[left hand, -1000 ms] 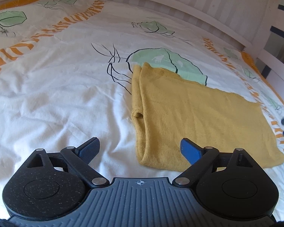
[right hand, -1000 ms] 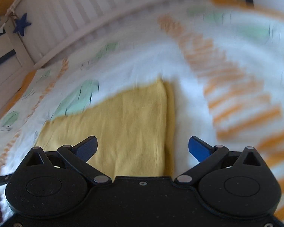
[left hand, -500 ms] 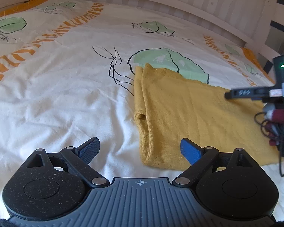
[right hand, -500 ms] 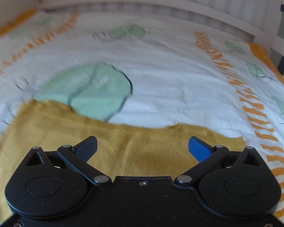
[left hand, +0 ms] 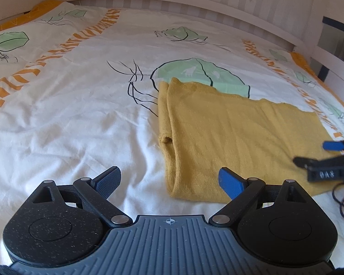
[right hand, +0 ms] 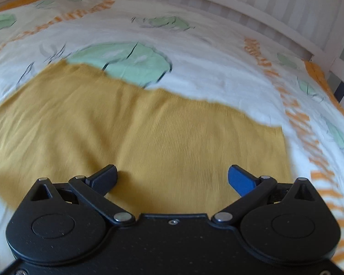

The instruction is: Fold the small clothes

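A mustard-yellow knit garment (left hand: 229,133) lies folded flat on the bed, its folded left edge and a sleeve cuff toward my left gripper. My left gripper (left hand: 169,180) is open and empty, low over the sheet at the garment's near left corner. My right gripper (right hand: 172,178) is open and empty, just above the garment's (right hand: 149,133) near right part. The right gripper also shows at the right edge of the left wrist view (left hand: 328,158).
The bed cover (left hand: 68,114) is white with green leaf prints and orange stripes. A white slatted bed rail (left hand: 195,2) runs along the far side and the right side (right hand: 332,61).
My right gripper has swung round and dropped low over the garment's right part. The left gripper has barely moved.
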Demonstrator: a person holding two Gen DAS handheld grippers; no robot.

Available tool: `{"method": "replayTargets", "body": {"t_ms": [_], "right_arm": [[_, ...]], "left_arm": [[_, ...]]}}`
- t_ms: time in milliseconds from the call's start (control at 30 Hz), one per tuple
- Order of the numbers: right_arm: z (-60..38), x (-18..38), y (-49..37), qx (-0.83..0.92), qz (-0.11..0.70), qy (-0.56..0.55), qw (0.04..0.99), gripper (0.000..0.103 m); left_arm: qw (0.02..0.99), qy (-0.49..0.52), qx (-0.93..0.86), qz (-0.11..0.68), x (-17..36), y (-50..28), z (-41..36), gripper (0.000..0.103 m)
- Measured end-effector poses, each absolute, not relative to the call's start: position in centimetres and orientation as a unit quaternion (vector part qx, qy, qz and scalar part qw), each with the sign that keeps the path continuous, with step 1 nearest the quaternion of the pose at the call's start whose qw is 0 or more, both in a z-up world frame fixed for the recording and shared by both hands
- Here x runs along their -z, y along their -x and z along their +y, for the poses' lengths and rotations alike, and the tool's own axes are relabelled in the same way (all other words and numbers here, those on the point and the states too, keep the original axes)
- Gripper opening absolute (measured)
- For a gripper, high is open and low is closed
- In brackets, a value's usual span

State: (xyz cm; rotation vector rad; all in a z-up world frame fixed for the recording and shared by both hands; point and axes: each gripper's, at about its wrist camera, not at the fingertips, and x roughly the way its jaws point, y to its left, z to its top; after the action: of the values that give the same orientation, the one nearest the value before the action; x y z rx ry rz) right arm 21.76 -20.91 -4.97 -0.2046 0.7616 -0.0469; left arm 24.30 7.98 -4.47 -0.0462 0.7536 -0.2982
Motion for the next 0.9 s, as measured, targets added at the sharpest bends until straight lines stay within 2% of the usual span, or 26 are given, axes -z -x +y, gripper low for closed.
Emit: {"method": "replayTargets", "body": {"t_ms": [167, 533, 900], "right_arm": [[-22.6, 4.5, -19.9, -0.013, 0.372, 0.057, 0.926, 0.102], [-36.5, 1.0, -19.7, -0.01, 0.342, -0.17, 0.924, 0.102], [-41.9, 4.9, -23.7, -0.068, 0.4, -0.26, 0.876, 0.102]], "left_arm": [[0.919, 0.017, 0.144, 0.366, 4.6, -24.2, 8.0, 0.093], [0.923, -0.002, 0.148, 0.355, 3.9, -23.1, 6.2, 0.093], [0.911, -0.091, 0.244, 0.32, 1.3, -19.3, -3.1, 0.093]]}}
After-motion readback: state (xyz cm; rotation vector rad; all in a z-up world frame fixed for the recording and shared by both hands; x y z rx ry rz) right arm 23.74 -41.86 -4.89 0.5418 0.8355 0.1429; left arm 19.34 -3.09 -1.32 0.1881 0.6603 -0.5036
